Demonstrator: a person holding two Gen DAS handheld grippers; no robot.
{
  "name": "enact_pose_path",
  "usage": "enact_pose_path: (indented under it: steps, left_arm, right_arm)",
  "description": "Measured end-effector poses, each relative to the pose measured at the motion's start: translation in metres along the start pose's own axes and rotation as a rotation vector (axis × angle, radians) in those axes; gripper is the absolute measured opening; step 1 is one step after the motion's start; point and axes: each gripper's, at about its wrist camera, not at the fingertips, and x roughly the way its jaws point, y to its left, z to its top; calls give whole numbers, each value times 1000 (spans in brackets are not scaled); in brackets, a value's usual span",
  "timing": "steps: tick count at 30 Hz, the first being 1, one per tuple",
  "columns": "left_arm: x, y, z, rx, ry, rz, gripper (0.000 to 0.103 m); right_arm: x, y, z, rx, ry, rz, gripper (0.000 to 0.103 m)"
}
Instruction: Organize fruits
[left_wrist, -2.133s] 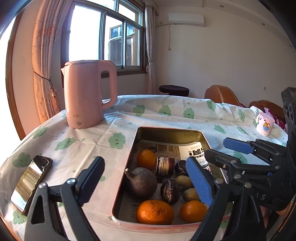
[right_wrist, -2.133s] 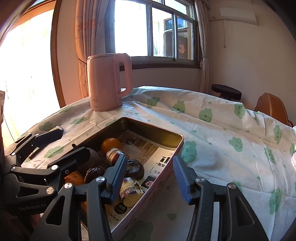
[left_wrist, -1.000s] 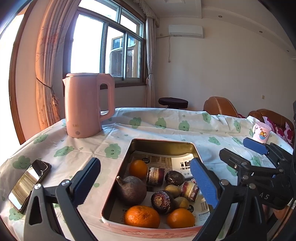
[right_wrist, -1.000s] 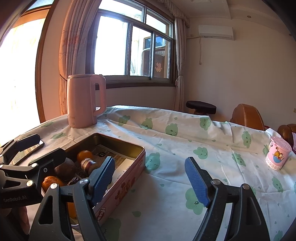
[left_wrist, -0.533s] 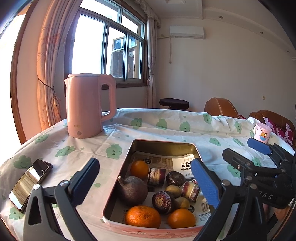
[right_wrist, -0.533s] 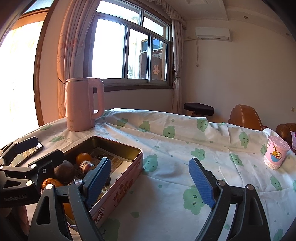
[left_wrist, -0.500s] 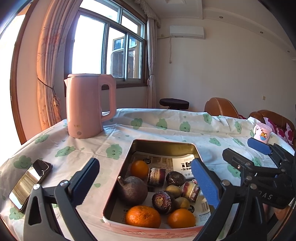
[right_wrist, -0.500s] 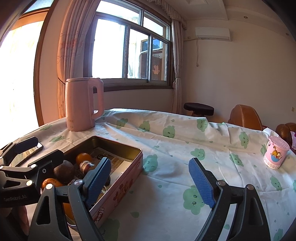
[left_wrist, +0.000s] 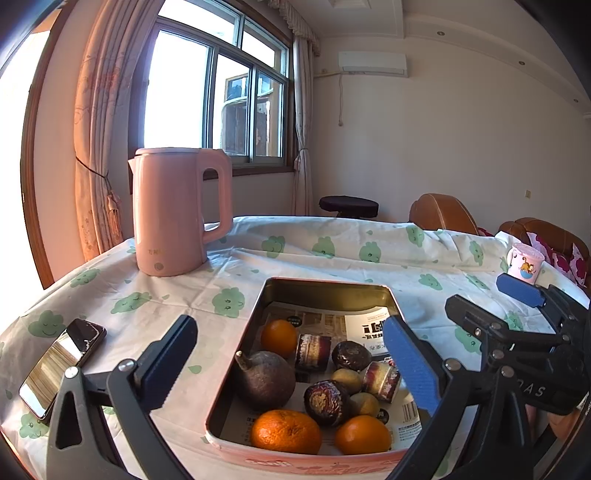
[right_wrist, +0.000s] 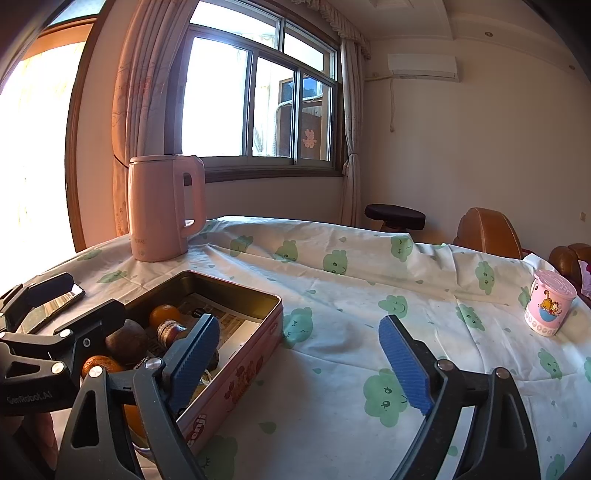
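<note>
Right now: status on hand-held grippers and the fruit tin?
Left hand-held gripper open, empty. Right hand-held gripper opening, empty. Fruit in tin. Nothing blocking.

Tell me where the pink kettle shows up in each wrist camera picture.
Left wrist view: the pink kettle stands upper left, beyond the tin's far left corner.
Right wrist view: pink kettle upper left, behind the tin.
Shared landmark: the window behind it.

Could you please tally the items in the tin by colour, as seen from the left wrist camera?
In the tin:
Orange fruits: 3
Dark purple-brown pieces: 5
Yellowish-green fruits: 2
Total: 10
</note>
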Motion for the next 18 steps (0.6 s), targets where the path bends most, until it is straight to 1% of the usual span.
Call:
enact_pose_path:
  steps: [18]
  left_arm:
    - [-1,0,1,22,-5,10,103]
  right_arm:
    - [0,-1,0,2,-2,-1,91]
